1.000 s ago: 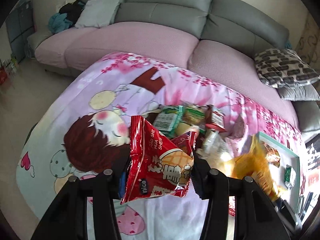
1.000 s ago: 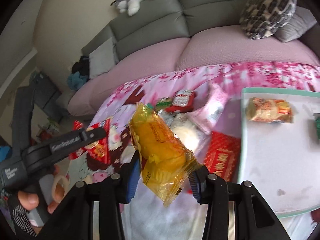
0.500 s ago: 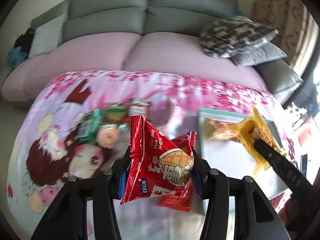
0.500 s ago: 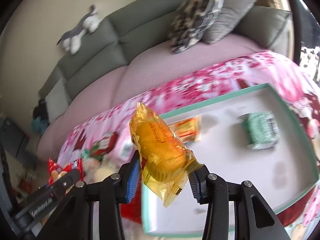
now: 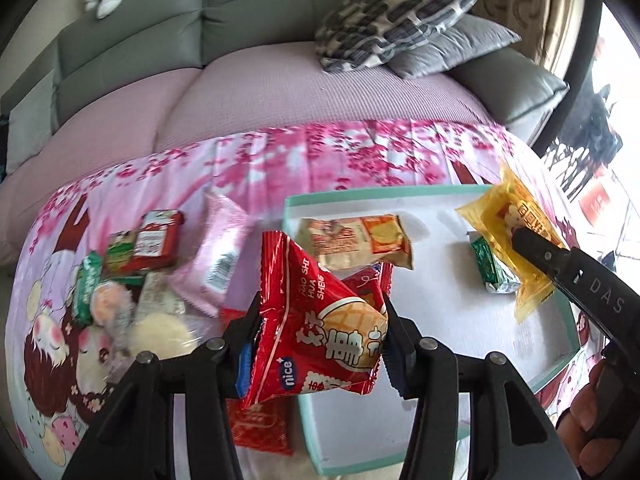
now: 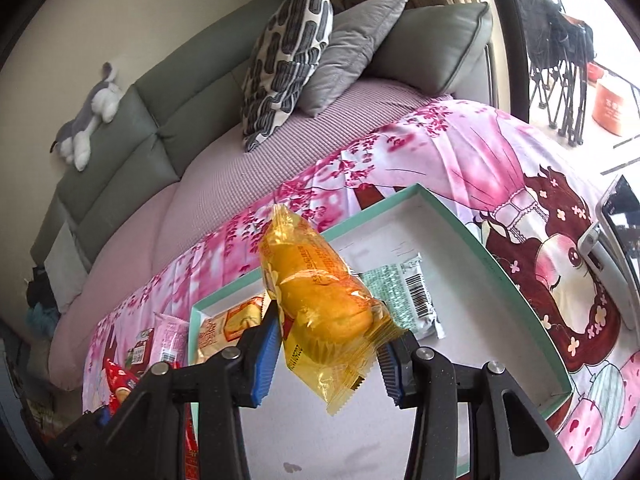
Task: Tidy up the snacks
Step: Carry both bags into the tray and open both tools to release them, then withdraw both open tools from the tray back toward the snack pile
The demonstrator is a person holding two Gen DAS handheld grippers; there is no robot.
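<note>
On the left half of the pink cartoon-print blanket (image 5: 120, 184) the loose pile (image 5: 136, 280) of unsorted snacks still lies, but both grippers, which a second ago were above that pile, have swung across to the teal-rimmed tray (image 5: 384, 196) on the blanket's right half. The left gripper (image 5: 320, 344) now hangs over the tray's near left corner, its jaws part-way closed and clamped on the red snack packet (image 5: 320, 328), which stays off the tray floor. Further right, the right gripper (image 6: 328, 356) keeps its narrow squeeze on the yellow cake packet (image 6: 320, 304), held above the tray's middle, near a tan packet (image 5: 356, 244) and a green packet (image 6: 404, 296) already lying inside. My reading: carrying is nearly done, and lowering and releasing both packets into free tray floor comes next.
</note>
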